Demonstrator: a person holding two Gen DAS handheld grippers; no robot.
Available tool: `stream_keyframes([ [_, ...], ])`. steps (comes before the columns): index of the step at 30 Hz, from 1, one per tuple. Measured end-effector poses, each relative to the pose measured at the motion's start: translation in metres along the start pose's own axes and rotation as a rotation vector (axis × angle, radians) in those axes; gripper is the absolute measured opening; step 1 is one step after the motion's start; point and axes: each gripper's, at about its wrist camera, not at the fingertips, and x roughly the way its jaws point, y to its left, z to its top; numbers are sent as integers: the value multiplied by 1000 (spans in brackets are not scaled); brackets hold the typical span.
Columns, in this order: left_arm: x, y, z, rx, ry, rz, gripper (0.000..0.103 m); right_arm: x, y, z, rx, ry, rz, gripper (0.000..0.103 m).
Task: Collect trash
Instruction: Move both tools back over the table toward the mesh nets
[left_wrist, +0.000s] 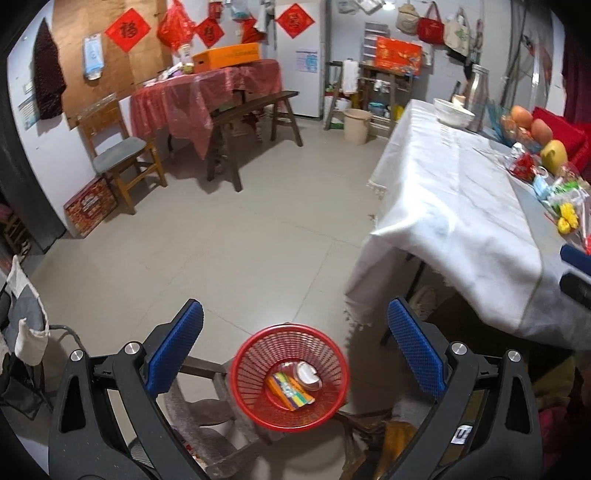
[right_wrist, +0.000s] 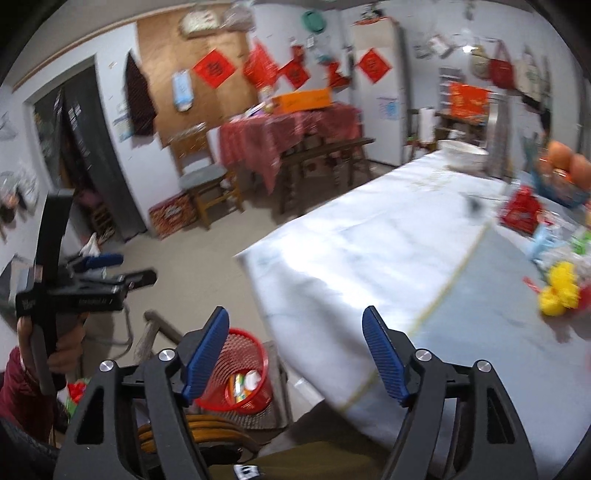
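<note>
A red mesh trash basket (left_wrist: 258, 398) stands on a stool below my left gripper (left_wrist: 295, 350), which is open and empty directly above it. Inside lie a colourful striped wrapper (left_wrist: 290, 391) and a white round lid (left_wrist: 307, 373). The basket also shows in the right wrist view (right_wrist: 255, 350), low and left of the table. My right gripper (right_wrist: 295, 354) is open and empty over the near edge of the white-clothed table (right_wrist: 369, 258). Wrappers and small packets (right_wrist: 561, 284) lie at the table's right end. The left gripper (right_wrist: 107, 275) shows in the right wrist view, held in a hand.
On the table stand a fruit basket (left_wrist: 524, 125), a white bowl (left_wrist: 452, 110) and a metal flask (left_wrist: 478, 96). Across the tiled floor are a red-covered table (left_wrist: 207, 92), a bench (left_wrist: 251, 114), a wooden chair (left_wrist: 118, 147) and a bucket (left_wrist: 356, 125).
</note>
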Motion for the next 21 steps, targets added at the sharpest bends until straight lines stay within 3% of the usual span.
stream_keyframes([
  [12, 6, -92, 18, 102, 3, -139, 96, -52, -110, -25, 207, -120, -186, 79],
  [16, 10, -132, 26, 141, 0, -195, 96, -76, -153, -37, 284, -171, -308, 87],
  [21, 18, -189, 42, 184, 8, -286, 96, -90, -204, -53, 366, -172, -425, 87],
])
